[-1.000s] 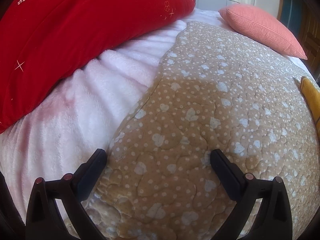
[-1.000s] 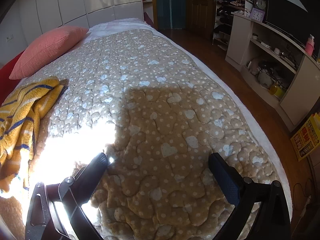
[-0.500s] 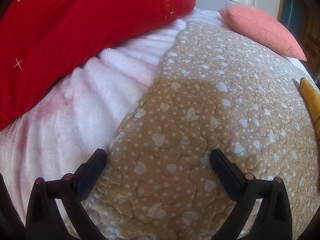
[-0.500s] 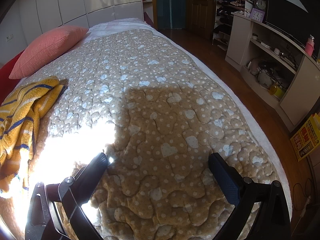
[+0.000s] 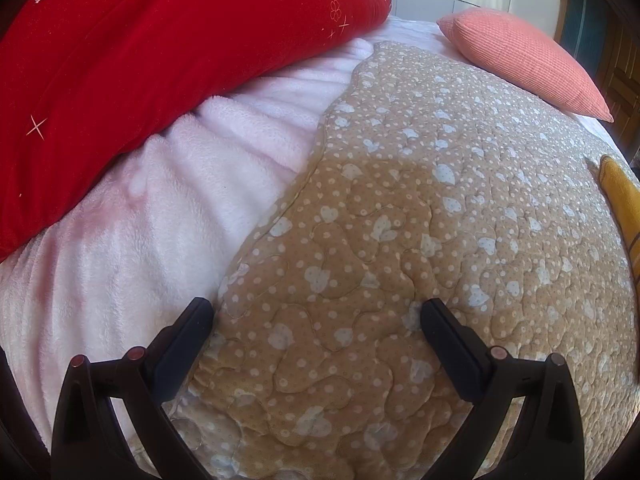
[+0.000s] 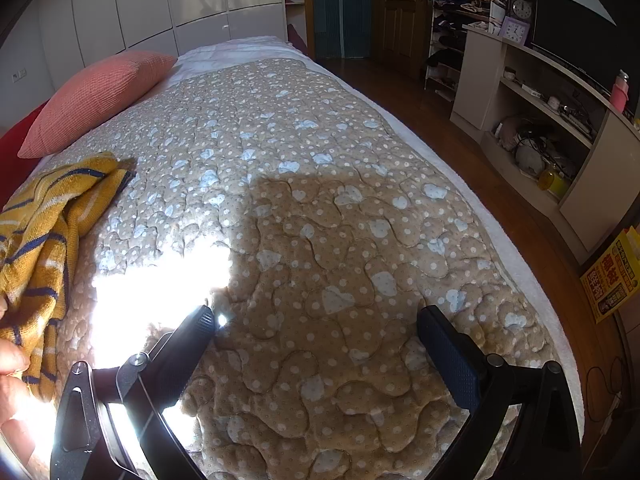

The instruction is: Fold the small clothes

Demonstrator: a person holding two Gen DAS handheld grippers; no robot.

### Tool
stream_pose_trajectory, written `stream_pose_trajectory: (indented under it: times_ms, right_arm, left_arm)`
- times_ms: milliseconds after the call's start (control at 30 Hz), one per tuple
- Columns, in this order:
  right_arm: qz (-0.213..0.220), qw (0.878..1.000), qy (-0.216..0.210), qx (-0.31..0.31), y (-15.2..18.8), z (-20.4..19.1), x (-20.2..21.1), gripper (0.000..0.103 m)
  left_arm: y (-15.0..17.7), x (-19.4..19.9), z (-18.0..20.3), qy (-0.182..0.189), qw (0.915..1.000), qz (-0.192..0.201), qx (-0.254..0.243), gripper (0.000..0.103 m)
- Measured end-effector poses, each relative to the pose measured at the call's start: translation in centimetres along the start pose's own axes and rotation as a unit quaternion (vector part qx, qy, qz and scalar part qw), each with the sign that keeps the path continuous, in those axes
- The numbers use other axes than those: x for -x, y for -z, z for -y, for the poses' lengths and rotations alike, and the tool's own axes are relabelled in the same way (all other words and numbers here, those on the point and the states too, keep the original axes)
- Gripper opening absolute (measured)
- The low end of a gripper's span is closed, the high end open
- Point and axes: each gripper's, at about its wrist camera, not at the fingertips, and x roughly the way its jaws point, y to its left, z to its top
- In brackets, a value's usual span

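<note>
A yellow knitted garment with navy and white stripes (image 6: 38, 236) lies crumpled at the left edge of the right wrist view, on the beige heart-print quilt (image 6: 320, 220). A sliver of it shows at the right edge of the left wrist view (image 5: 624, 200). My right gripper (image 6: 316, 320) is open and empty, low over the quilt, to the right of the garment. My left gripper (image 5: 316, 312) is open and empty over the quilt's edge (image 5: 280, 216), where it meets a pale pink fleece blanket (image 5: 140, 220).
A large red pillow (image 5: 140, 48) lies at the left, a coral pillow (image 5: 520, 56) at the head of the bed (image 6: 96, 96). The bed's right edge drops to a wooden floor (image 6: 500, 200); shelving (image 6: 560, 120) stands beyond. A person's fingers (image 6: 10, 360) show at the lower left.
Both grippers have barely moved and stay open. The left wrist view has shifted slightly, so less of the yellow garment shows at its right edge.
</note>
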Motion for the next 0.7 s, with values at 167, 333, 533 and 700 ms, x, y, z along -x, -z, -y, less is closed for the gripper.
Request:
stream_pose_trajectory:
  times_ms: [167, 333, 533, 700]
  right_arm:
    - [0.0, 1.0, 0.0, 0.0, 0.0, 0.0, -0.01, 0.103]
    - [0.0, 1.0, 0.0, 0.0, 0.0, 0.01, 0.01, 0.103]
    - [0.0, 1.0, 0.0, 0.0, 0.0, 0.0, 0.03, 0.103]
    - [-0.002, 1.0, 0.01, 0.008, -0.03, -0.2, -0.03, 0.103]
  left_arm:
    - [-0.01, -0.01, -0.02, -0.001, 1.0, 0.0, -0.001, 0.103]
    - [0.06, 0.09, -0.21, 0.007, 1.0, -0.004, -0.004, 0.103]
    - [0.05, 0.11, -0.1, 0.005, 1.0, -0.006, -0.005, 0.103]
    - [0.05, 0.11, -0.16, 0.005, 1.0, -0.004, -0.004, 0.103]
